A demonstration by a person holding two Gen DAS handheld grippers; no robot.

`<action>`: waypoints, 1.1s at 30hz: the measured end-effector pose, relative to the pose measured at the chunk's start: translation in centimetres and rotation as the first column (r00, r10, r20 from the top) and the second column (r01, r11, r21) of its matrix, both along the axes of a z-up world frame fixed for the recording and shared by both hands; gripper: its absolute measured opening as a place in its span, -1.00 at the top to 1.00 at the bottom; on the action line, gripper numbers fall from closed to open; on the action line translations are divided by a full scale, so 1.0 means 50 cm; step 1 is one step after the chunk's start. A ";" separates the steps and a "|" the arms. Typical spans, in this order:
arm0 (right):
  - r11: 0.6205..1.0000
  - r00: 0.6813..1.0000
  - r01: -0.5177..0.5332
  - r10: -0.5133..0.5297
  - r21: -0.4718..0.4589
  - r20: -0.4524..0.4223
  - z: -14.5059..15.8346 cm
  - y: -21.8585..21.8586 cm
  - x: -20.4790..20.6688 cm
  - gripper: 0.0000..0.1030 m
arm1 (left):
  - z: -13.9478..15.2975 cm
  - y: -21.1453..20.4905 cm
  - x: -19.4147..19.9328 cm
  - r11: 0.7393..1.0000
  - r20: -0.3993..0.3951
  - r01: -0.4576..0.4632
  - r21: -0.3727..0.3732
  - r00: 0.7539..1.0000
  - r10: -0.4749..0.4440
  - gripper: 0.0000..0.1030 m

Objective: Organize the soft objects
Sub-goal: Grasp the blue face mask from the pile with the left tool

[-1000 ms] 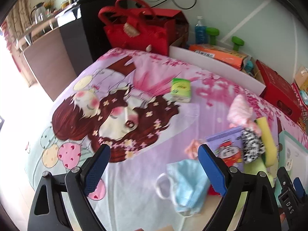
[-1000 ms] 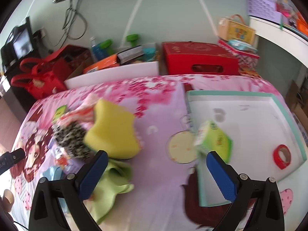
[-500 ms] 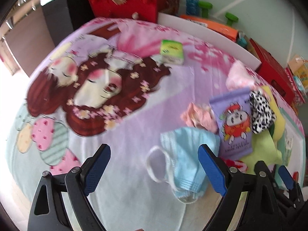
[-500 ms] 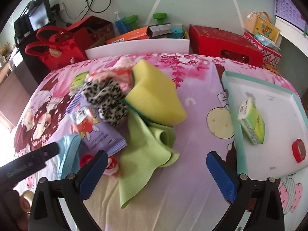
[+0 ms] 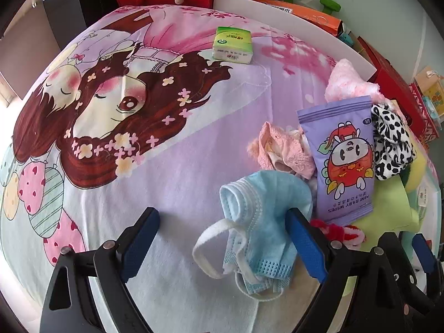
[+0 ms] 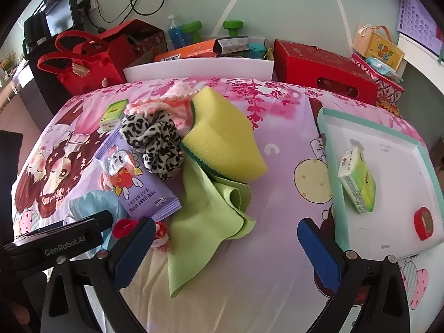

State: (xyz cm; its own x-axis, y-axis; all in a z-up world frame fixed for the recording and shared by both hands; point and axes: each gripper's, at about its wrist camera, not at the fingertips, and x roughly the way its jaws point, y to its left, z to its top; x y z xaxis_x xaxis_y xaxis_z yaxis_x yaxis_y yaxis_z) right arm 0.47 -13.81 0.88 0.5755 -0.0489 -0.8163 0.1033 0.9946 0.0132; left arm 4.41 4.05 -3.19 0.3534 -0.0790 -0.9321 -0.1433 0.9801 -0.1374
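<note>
A pile of soft things lies on the cartoon bedsheet: a blue face mask (image 5: 260, 216), a purple baby-wipes pack (image 5: 344, 158) (image 6: 133, 177), a leopard scrunchie (image 6: 155, 141), a yellow sponge (image 6: 224, 138), a green cloth (image 6: 208, 216) and pink cloths (image 5: 283, 149). My left gripper (image 5: 222, 233) is open, low over the sheet, with the mask between its fingers. My right gripper (image 6: 224, 244) is open and empty above the green cloth. A white tray with a teal rim (image 6: 330, 149) holds a green tissue pack (image 6: 358, 180) and a red tape roll (image 6: 423, 223).
A second green tissue pack (image 5: 231, 45) lies on the sheet at the far side. A white board (image 6: 199, 68), red bags (image 6: 83, 61) and red boxes (image 6: 322, 69) line the wall behind. The left gripper's body (image 6: 55, 238) shows in the right wrist view.
My left gripper has moved forward and down, bringing the blue mask between its fingers. My right gripper has swung left from the tray to the soft pile.
</note>
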 end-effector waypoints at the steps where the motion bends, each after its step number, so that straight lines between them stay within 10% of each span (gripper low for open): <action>1: 1.000 1.000 0.002 -0.002 0.000 -0.003 -0.001 0.000 0.001 -1.00 | 0.001 -0.002 0.000 1.000 0.001 0.002 0.004 1.000 -0.002 -0.79; 9: 1.000 1.000 0.010 -0.010 0.000 -0.002 -0.003 -0.005 0.001 -1.00 | 0.004 -0.013 0.007 1.000 0.014 0.027 0.003 1.000 -0.027 -0.45; 20: 1.000 1.000 0.007 -0.007 0.001 0.008 0.000 -0.006 -0.002 -1.00 | 0.017 -0.028 0.006 0.993 0.041 0.083 -0.085 0.996 -0.080 0.61; 33: 0.998 0.997 -0.067 0.067 0.000 0.040 0.014 0.039 -0.007 -1.00 | 0.025 0.010 0.002 0.994 0.062 0.037 -0.106 0.998 -0.031 0.70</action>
State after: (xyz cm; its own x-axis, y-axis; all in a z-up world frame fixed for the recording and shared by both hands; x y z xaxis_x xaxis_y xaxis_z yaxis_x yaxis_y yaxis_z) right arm 0.14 -11.84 1.58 0.6098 -0.0082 -0.7925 0.0354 0.9992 0.0169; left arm 4.53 4.55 -1.94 0.4035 -0.1899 -0.8950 -0.0985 0.9635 -0.2489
